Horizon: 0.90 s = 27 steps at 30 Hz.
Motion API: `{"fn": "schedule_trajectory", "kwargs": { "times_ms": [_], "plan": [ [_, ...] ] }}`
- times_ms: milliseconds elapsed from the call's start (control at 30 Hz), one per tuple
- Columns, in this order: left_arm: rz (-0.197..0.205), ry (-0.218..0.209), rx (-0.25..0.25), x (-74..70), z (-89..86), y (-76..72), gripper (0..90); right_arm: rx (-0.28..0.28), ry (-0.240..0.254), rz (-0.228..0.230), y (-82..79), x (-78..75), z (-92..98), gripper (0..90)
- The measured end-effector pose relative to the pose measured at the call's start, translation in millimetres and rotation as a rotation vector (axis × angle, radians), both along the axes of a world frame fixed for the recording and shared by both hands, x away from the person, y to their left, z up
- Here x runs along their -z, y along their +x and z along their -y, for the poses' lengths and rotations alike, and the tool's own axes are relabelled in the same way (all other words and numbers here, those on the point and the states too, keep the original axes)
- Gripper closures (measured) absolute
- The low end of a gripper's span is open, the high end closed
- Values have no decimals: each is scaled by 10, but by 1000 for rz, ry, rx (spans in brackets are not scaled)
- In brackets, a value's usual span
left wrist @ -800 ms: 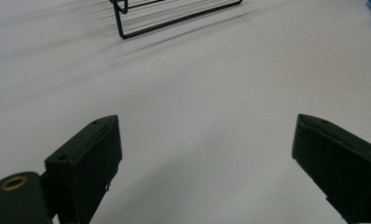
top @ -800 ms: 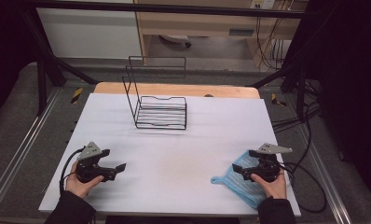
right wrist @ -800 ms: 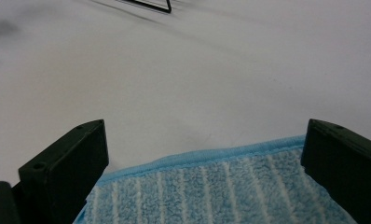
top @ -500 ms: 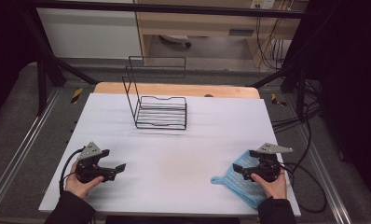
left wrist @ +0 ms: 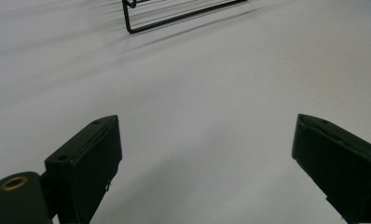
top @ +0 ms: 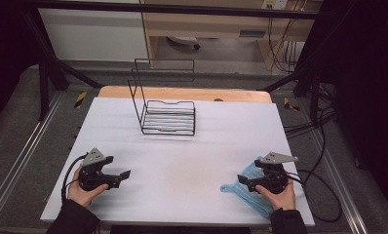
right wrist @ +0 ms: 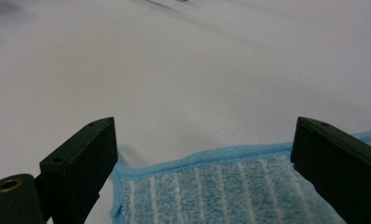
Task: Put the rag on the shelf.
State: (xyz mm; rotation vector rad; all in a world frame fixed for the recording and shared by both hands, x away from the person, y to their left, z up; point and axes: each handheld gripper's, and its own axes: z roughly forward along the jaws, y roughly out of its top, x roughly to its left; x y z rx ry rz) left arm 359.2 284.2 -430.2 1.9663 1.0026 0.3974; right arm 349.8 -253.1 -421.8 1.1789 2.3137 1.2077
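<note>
Both grippers open; blue cloth under the right one, lower right of the high view.

Right gripper (top: 247, 181) jaws stand wide over the cloth (right wrist: 230, 191), pads not pressing it: blue terry, pale stripes, hemmed edge, flat, long axis running diagonally toward the table's (top: 182, 195) near right corner. Left gripper (top: 123, 175), lower left, jaws wide over bare white tabletop. Black wire rack (top: 168, 116) stands empty at upper centre.

Light blue terry cloth (right wrist: 230, 193) with a looped, fuzzy pile, paler stripes and a stitched hem lies on a smooth, matt white bench (top: 192, 165). Thin black wire rack (top: 168, 117), slightly glossy metal. Bare wood edges the bench's far side. Matt black plastic fingers (right wrist: 81, 163).
</note>
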Motion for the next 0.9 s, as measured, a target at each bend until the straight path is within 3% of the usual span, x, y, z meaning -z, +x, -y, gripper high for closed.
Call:
{"fn": "schedule_trajectory", "kwargs": {
  "times_ms": [133,333,533,900],
  "plan": [
    [-1,3,0,-2,0,3,87,-32,-38,-24,-70,26,-65,138],
    [-3,6,-2,3,2,1,89,-78,-83,-55,-170,77,-112,301],
    [-9,14,-1,8,4,5,94,-72,-127,-73,-199,122,-149,404],
    [-12,19,-2,12,10,4,97,-58,-199,-49,-256,195,-237,376]
  ]
}}
